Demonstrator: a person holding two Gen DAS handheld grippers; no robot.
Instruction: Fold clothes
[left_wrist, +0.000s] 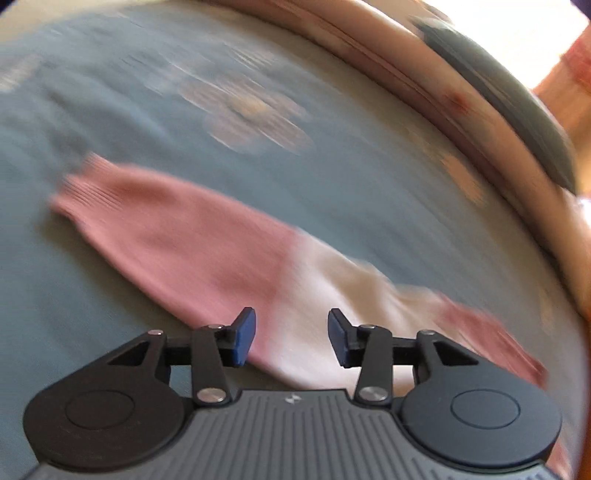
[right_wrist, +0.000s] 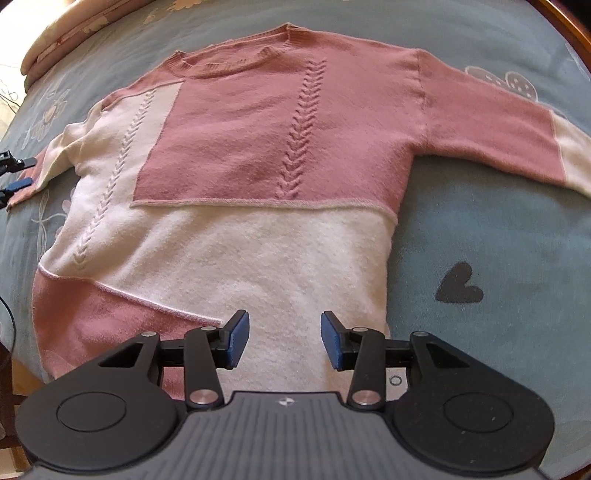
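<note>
Pink-and-cream knit sweater (right_wrist: 236, 192) lies flat, front up, both sleeves spread outward.

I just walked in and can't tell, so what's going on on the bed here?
A person with a tool in each hand is starting to fold a pink and white sweater that lies flat, front up, on a blue bedspread, both sleeves spread out. The left tool hangs open over one sleeve; the right tool hangs open over the hem. Neither grips anything, and nothing is folded yet.
</note>
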